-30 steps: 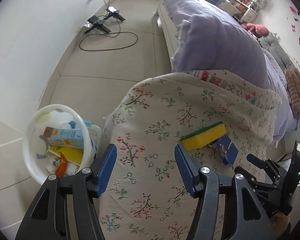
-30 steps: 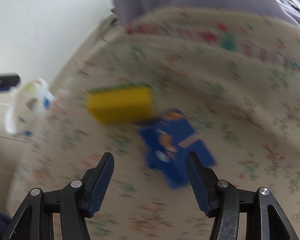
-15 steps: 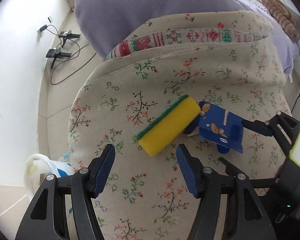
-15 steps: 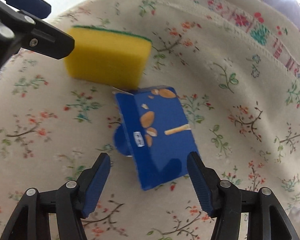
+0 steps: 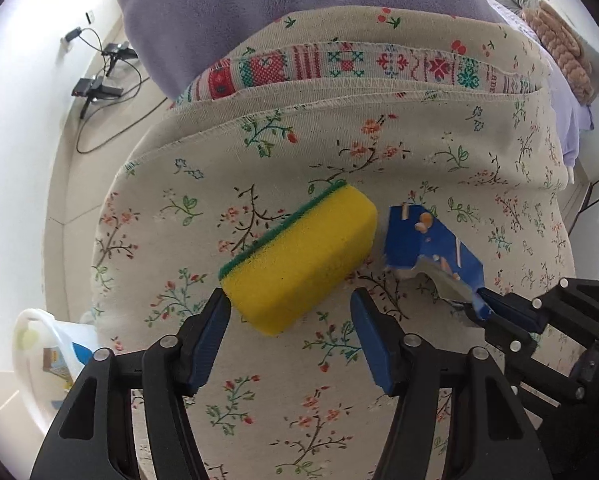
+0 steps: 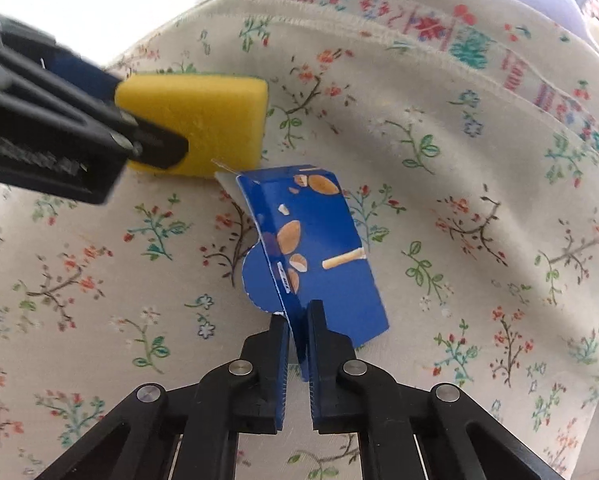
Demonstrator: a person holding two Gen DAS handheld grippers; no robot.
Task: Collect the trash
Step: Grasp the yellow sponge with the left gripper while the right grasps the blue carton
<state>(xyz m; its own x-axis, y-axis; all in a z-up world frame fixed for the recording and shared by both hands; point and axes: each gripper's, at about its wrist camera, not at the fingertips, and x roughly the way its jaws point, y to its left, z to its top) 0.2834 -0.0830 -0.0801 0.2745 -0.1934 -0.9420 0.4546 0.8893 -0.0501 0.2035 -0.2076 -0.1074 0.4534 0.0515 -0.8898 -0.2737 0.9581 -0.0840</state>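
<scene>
1. Fingers of the right gripper [image 6: 298,320] are pinched onto the near edge of the blue snack box [image 6: 319,248].
2. Left gripper [image 5: 289,312] is spread wide, its tips flanking the near end of the yellow sponge [image 5: 299,256].
3. Sponge lies at ten o'clock from the box on the floral cloth [image 5: 419,152].
4. White bin [image 5: 31,364] sits at eight o'clock on the floor.

Left black two-finger gripper with blue pads [image 5: 289,308]: fingers spread wide, near end of yellow foam sponge with green scouring layer [image 5: 299,256] between fingertips. Right black two-finger gripper [image 6: 298,320]: fingers pinched together on near edge of flattened blue cardboard snack box [image 6: 319,256].
</scene>
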